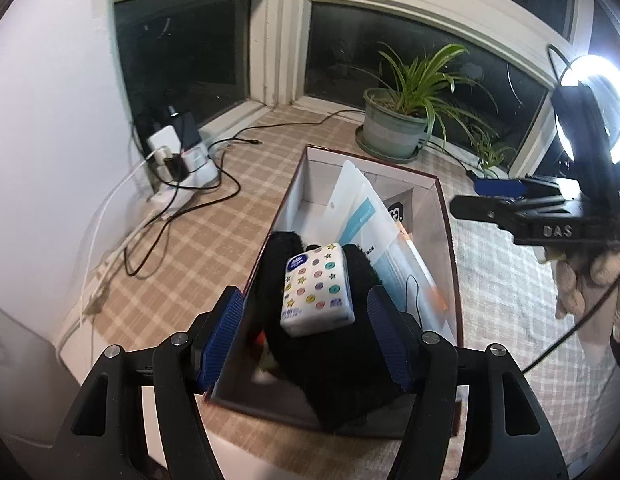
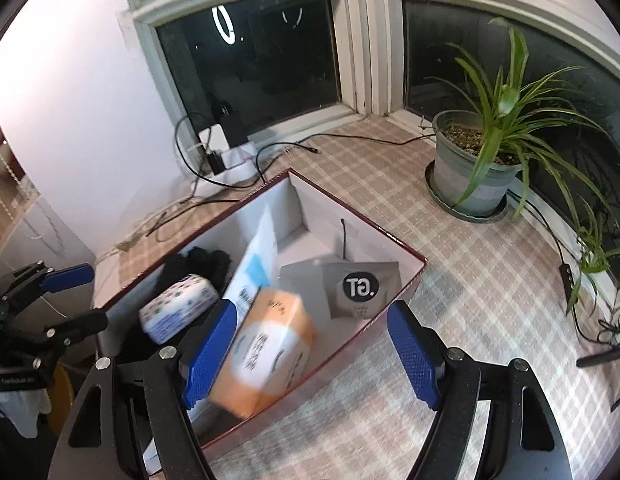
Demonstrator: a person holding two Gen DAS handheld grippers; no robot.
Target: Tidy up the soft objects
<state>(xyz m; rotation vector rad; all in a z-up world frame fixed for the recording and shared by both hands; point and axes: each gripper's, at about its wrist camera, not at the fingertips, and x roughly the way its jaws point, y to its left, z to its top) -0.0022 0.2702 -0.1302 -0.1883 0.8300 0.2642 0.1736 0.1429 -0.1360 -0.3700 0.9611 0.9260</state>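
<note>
- Red-rimmed box on checked cloth, holding everything.
- Black plush inside, button-print tissue pack lying on top.
- Orange tissue pack inside, blurred.
- Left gripper spread wide above the plush, gripping nothing.
- Right gripper spread wide, empty.

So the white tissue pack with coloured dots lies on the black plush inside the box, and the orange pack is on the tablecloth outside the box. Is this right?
Not quite. The orange pack is inside the box too, as the right wrist view shows. The white tissue pack does lie on the black plush.
</note>
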